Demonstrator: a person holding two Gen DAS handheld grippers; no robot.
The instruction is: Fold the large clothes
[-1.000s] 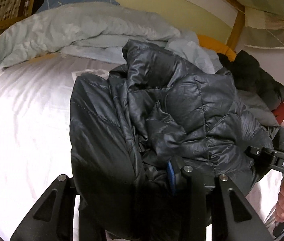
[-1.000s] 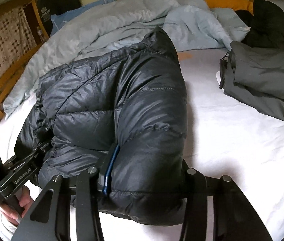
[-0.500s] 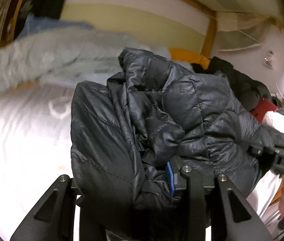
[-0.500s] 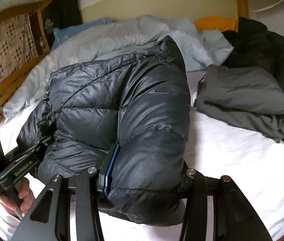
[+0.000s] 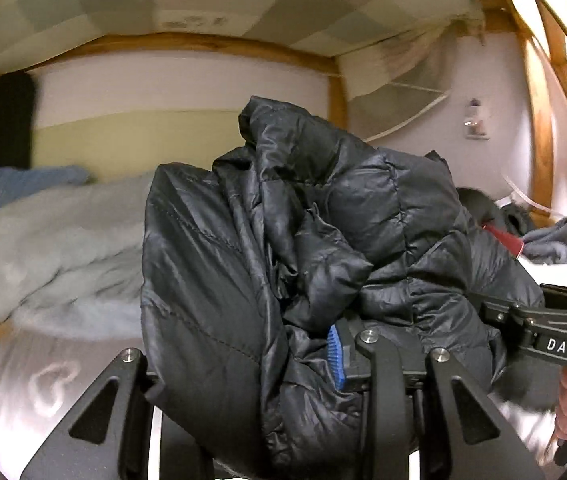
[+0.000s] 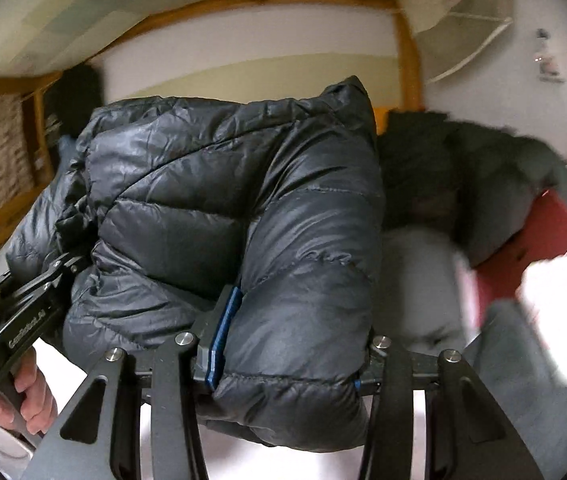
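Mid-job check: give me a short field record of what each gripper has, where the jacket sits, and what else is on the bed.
item held: black puffer jacket, bunched
left gripper: shut on the jacket, jaws just closing further
right gripper: shut on a thick roll of the jacket
jacket position: lifted, most of it off the white sheet
behind: pale blue duvet, crumpled
right side of bed: dark clothes pile, red item
overhead: wooden bunk frame

The puffer jacket [image 5: 323, 248] is shiny black with stitched quilt lines. The bed sheet [image 5: 11, 380] is white, the duvet [image 5: 55, 240] pale blue. The hand-held gripper pad [image 6: 225, 332] is blue. A red item [image 6: 539, 240] lies far right.
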